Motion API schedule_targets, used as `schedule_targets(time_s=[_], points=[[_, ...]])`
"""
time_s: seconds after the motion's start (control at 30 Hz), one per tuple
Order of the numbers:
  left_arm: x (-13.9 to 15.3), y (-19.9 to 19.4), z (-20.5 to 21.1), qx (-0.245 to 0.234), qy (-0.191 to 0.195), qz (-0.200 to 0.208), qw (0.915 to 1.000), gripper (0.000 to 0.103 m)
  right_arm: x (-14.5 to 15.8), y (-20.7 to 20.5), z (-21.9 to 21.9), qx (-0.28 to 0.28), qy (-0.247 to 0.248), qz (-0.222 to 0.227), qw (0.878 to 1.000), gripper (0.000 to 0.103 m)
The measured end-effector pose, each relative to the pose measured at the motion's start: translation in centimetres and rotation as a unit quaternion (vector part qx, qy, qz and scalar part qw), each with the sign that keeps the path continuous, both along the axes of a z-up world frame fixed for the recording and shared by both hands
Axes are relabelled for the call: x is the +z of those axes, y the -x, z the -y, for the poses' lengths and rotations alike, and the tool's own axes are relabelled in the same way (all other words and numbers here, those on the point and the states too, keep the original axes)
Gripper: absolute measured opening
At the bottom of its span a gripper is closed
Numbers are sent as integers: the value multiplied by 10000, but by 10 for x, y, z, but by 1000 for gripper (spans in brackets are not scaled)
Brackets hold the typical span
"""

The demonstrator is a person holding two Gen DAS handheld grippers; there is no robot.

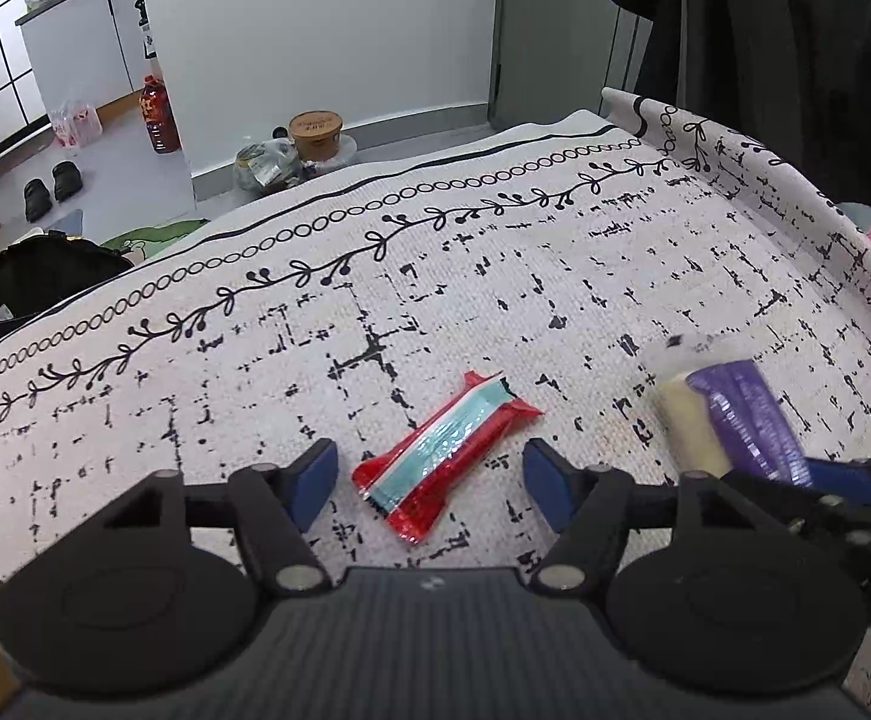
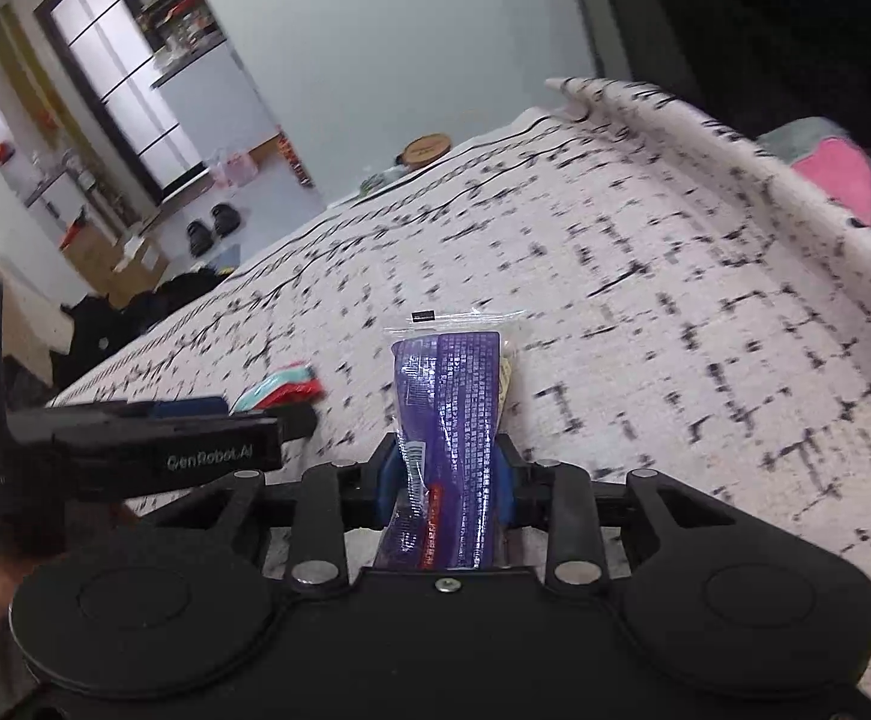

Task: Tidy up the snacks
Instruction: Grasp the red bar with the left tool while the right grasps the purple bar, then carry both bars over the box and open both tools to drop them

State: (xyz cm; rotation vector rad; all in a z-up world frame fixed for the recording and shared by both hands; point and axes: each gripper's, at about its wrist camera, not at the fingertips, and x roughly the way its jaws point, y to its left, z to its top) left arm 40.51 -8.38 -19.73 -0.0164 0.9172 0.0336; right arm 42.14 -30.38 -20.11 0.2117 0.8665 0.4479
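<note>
Snacks on cloth, one gripped

Purple pack [image 2: 450, 450] pinched between right gripper [image 2: 446, 480] pads, tip raised off patterned cloth [image 1: 495, 276]. Red bar [image 1: 441, 456] flat on cloth, between left gripper [image 1: 429, 480] fingers, jaws apart, not touching it.

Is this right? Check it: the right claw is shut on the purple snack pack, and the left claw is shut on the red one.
Half wrong. The left wrist view shows the left claw open around the red snack pack, untouched.

A white black-patterned tablecloth [image 1: 495, 276] bears a red-and-teal snack packet [image 1: 444, 453].
</note>
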Motion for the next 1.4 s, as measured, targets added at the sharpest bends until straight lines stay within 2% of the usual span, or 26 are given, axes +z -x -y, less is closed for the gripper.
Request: schedule_targets(time_s=[0.3,0.4,0.47,0.5,0.73,0.97,1.23,1.4], points=[[-2,-8,9,-206,-185,196,9994,58,2,-3,9,-273,63,78,9996,31],[-3,-7,9,-221,-6,158,9996,43,1,-5,10,-319,59,58,9995,31],[-1,-5,11,-295,2,136,9995,21,2,-5,11,-343,47,55,9994,31],[0,-4,12,-309,19,113,9995,19,2,-5,11,-353,46,64,9993,31],[14,22,12,56,222,173,9996,18,8,2,8,-460,67,172,9988,30],[37,48,7,405,433,210,9980,18,26,18,3,-440,7,269,9987,30],[65,82,-14,861,418,336,9948,18,50,39,-20,-246,-28,489,9985,30],[87,102,-26,940,399,571,9931,18,61,55,-41,-90,-125,576,9982,30]])
